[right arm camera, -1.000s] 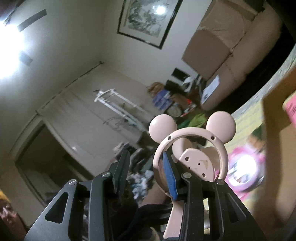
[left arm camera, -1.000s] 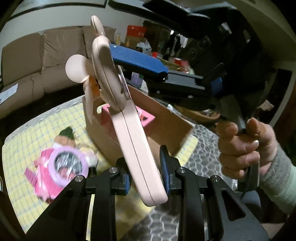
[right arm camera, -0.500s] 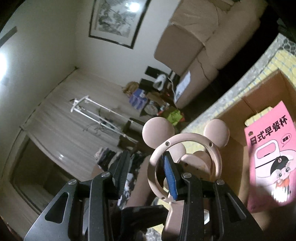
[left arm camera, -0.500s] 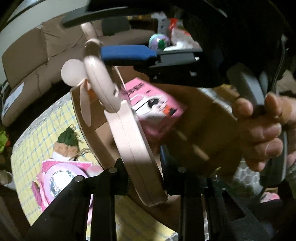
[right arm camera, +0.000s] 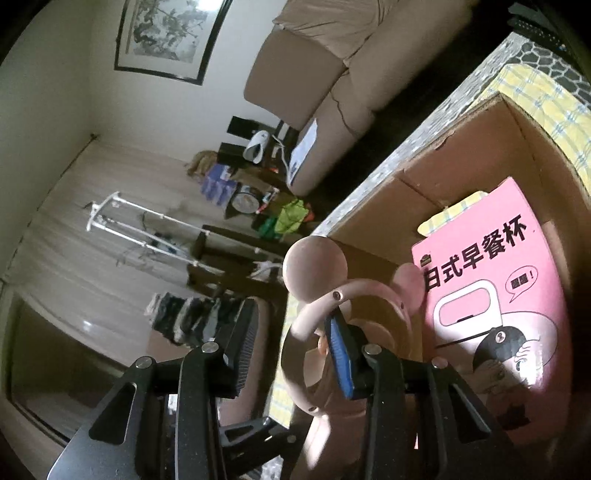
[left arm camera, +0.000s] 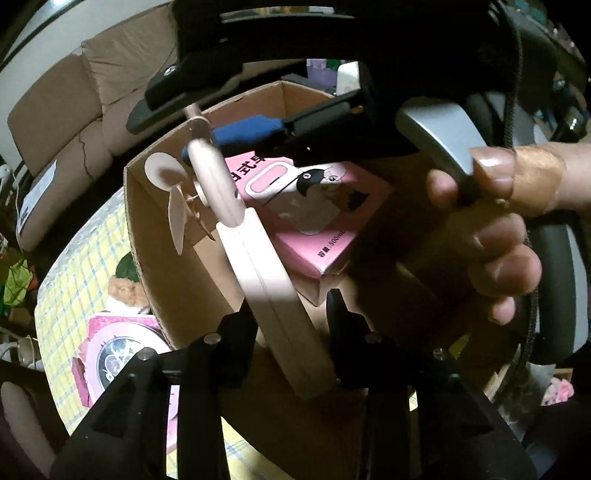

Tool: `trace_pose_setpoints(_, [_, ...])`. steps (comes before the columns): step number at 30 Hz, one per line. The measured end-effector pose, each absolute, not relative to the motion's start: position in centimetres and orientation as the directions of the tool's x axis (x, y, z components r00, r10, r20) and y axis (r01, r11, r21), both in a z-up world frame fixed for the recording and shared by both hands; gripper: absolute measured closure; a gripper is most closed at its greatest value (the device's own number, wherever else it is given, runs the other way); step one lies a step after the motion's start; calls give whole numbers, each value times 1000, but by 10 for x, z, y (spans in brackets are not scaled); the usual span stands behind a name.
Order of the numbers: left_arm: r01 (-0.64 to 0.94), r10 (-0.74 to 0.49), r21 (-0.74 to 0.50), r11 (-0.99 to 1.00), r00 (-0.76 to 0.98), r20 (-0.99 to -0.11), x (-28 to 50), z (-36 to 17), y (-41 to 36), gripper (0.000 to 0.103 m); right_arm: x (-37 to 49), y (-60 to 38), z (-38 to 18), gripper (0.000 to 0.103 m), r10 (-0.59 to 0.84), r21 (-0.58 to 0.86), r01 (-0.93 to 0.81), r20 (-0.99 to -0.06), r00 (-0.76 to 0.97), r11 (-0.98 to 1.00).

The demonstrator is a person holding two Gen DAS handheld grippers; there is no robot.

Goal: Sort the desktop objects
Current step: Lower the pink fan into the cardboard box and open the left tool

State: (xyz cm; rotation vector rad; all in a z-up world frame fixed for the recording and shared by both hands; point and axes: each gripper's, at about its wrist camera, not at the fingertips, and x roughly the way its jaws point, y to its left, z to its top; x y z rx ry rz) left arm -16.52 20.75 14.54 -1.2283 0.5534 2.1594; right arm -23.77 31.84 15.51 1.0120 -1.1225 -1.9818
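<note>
Brown sofa cushions (left arm camera: 70, 107) fill the back of the room, and a framed picture (right arm camera: 166, 35) hangs on the pale wall. Nearer, a table wears a yellow checked cloth (left arm camera: 74, 266). On that cloth sits an open cardboard box (left arm camera: 177, 280), with one corner pointing toward the sofa.

Inside the box lies a flat pink carton (left arm camera: 314, 206) with black writing and a cartoon on it. It leans against the box wall on the far side.

A small pink hand fan (left arm camera: 266, 280) with round mouse ears hangs over the open box. Its handle points down toward the left gripper (left arm camera: 291, 314), and its round head is up near the box's rim.

The left gripper's jaws are opening. The fan's handle is between them, against the left finger, with a gap showing before the right finger.

The right gripper (right arm camera: 291, 339) has one blue pad (right arm camera: 341, 358) poked through the fan's ring. Its other finger is outside the ring, with a gap showing, so I cannot tell if it is pinching the ring. A person's hand (left arm camera: 495, 229) holds this gripper's grey handle, and a tan plaster is wrapped round one finger.

Outside the box, near the cloth's front edge, lies a pink pack with a round window (left arm camera: 122, 362). A little stuffed toy with a green top (left arm camera: 125, 280) lies beside the box wall.
</note>
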Motion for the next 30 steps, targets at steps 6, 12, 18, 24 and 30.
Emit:
trace_pose_setpoints(6, [-667,316,37,-744,-401,-860,-157,159,198,56,-237,310,158,50,-748,814,122,-449,-488,-568])
trace_pose_setpoints(12, [-663,350,11,-749,-408,-843,-146,179,175,55,-233,303,150,29,-650,697,93,-601,-466,-711])
trace_pose_setpoints(18, [-662,376,-10,-749,-413,-830,-128,189,155,53,-230,294,152,24,-503,521,94,-737,-451,-848])
trace_pose_setpoints(24, [-639,400,-39,-768,-431,-809,-123,196,130,39,-217,286,173,23,-496,508,118,-721,-484,-853])
trace_pose_setpoints(30, [-591,421,-83,-802,-462,-781,-111,202,92,9,-193,270,200,14,-519,523,151,-686,-509,-839])
